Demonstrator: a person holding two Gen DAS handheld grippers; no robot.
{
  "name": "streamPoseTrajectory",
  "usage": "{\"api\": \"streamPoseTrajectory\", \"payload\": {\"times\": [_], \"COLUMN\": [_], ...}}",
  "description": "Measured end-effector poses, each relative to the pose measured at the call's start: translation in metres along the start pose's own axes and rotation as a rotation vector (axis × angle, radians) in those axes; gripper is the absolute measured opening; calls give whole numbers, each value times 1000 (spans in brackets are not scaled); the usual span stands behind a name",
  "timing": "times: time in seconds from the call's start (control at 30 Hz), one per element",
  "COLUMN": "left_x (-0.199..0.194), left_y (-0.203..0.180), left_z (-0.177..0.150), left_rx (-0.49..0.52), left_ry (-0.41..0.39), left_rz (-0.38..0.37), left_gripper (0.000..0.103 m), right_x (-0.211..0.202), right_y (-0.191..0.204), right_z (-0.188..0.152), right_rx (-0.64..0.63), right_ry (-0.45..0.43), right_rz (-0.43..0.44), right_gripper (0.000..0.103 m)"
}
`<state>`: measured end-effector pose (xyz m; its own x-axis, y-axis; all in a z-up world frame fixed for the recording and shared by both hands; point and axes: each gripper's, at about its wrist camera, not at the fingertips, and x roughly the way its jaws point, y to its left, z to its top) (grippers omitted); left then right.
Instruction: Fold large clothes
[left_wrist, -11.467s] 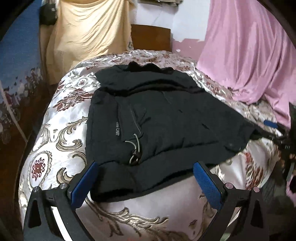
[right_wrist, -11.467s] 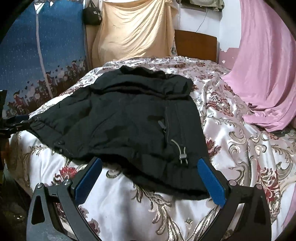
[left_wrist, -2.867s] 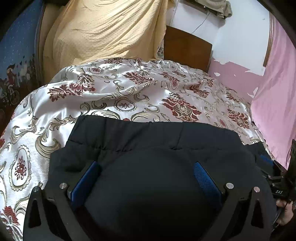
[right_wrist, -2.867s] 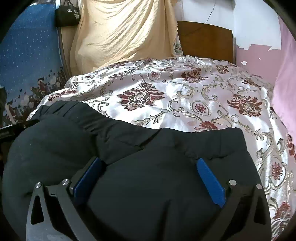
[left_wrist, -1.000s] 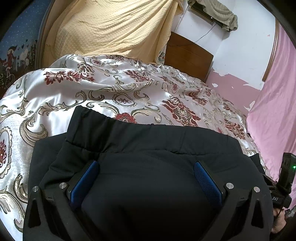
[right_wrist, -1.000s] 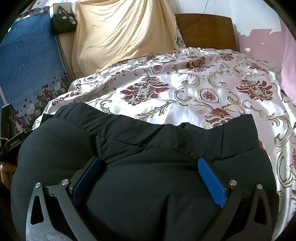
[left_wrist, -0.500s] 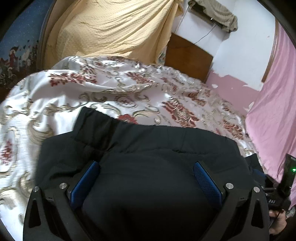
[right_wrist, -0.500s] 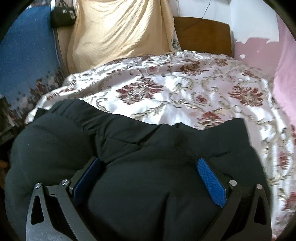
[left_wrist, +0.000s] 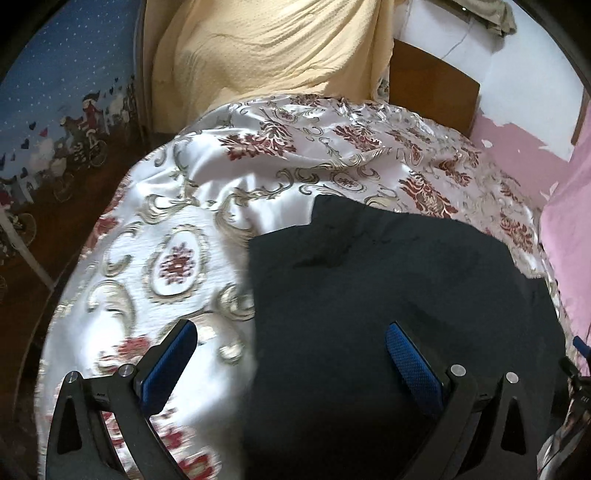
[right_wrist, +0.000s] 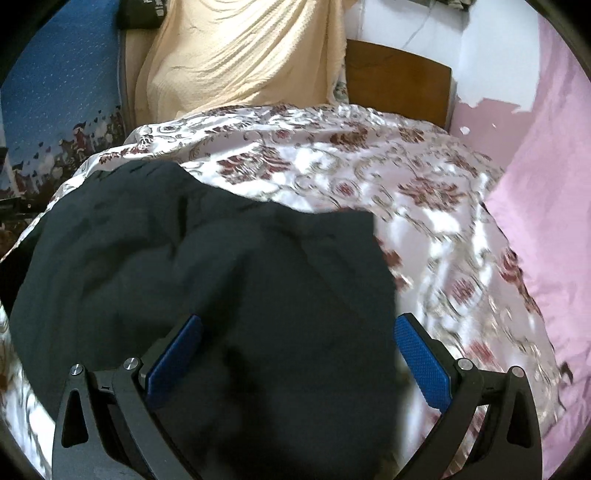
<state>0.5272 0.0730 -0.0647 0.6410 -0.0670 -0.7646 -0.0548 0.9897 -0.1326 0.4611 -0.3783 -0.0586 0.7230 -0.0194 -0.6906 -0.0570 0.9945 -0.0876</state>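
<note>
Both wide claws newly apart, astride jacket side edges, bedspread beyond.

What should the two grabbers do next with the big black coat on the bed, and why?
Probably bring both back over the black coat and press it flat. The left gripper and right gripper are open and hold nothing. The coat lies folded in a puffy bundle on the flowered bedspread, and its far edge looks uneven.

The jacket lies on the bedspread, before the headboard.
</note>
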Motion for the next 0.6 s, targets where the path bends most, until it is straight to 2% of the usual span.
{"api": "streamPoseTrajectory", "payload": {"times": [0.23,0.43,0.53,0.6], "left_x": [-16,-5,3,8], "left_y": [0,-1,-1,-3], "left_z": [-11,-16,-20,-23], "left_rx": [109,161,188,214], "left_ry": [-5,28,48,62], "left_rz": [38,71,65,36], "left_gripper": [103,103,103,103], "right_x": [-5,15,27,32], "right_y": [-38,-45,-47,-50], "right_z": [-35,-39,-39,-38], "right_rx": [65,42,67,94], "right_ry": [78,118,131,137], "right_rz": [45,76,113,161], "right_gripper": [102,102,102,102]}}
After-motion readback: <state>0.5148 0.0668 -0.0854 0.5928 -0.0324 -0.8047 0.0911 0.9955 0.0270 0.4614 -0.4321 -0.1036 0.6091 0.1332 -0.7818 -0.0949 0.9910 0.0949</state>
